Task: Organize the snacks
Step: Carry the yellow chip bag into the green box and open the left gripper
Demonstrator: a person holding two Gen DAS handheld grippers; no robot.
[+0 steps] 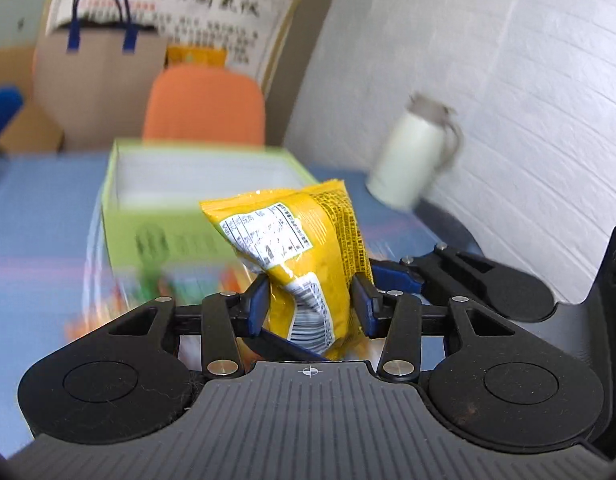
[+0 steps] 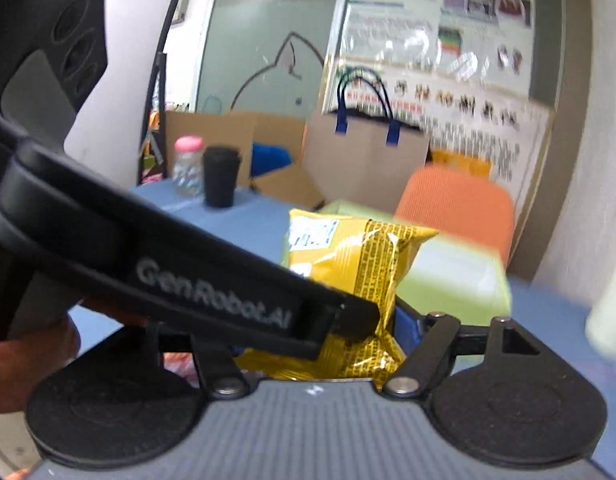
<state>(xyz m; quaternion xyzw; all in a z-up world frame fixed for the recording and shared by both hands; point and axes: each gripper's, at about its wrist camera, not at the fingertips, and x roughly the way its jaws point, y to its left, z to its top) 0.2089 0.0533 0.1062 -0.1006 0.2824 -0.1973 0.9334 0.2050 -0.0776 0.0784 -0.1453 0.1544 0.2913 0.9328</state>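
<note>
- One yellow snack bag [image 1: 303, 256] shows, pinched at its lower end by the left tongs [image 1: 310, 300], held up just in front of one open green box [image 1: 155, 216].
- One white flask [image 1: 412, 156] and one black cup [image 2: 221, 176] beside one pink-capped bottle [image 2: 187, 166] stand on the blue bench [image 1: 39, 220].
- One orange chair [image 1: 203, 104] and one brown paper bag [image 1: 95, 80] sit beyond, posters behind.
- The right tongs [image 2: 328, 356] sit close under the same bag; whether they grip is hidden by the left tool's body.
</note>
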